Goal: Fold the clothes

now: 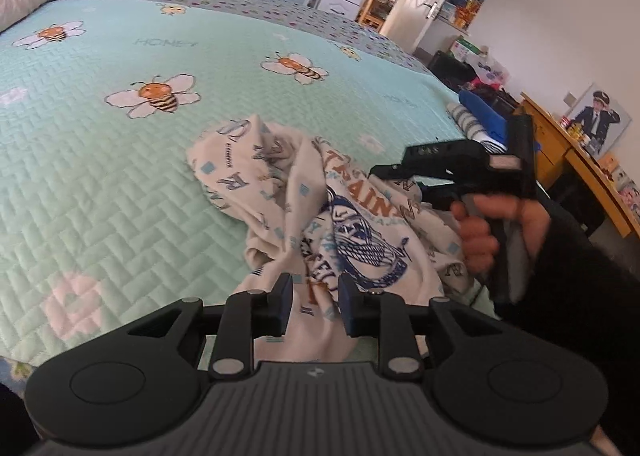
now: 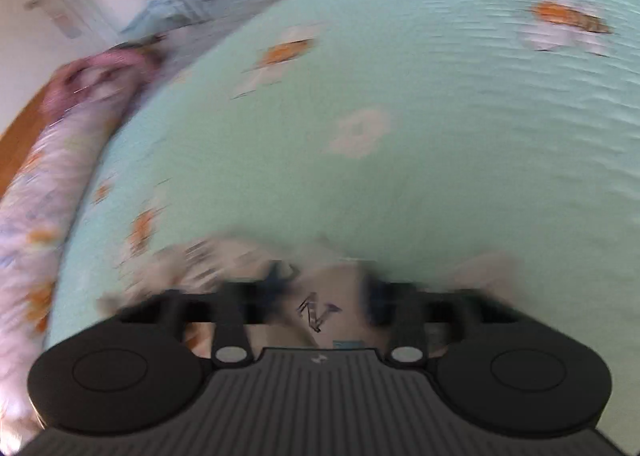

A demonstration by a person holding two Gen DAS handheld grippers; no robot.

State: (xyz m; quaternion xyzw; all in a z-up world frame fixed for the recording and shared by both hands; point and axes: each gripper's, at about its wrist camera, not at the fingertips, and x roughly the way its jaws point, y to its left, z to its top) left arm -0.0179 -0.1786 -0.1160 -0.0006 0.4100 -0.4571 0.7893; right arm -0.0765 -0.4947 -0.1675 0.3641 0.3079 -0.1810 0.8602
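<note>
Right wrist view motion-smeared: right tongs (image 2: 326, 292) and printed garment (image 2: 316, 312) indistinct.

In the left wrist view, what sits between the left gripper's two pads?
A bunched fold of the white printed garment runs between the left gripper pads, shown in the left wrist view.

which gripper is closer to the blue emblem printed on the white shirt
Left. The left gripper has shirt cloth between its fingers right below the blue emblem. The right gripper sits above the emblem, at the upper edge of the white shirt.
</note>
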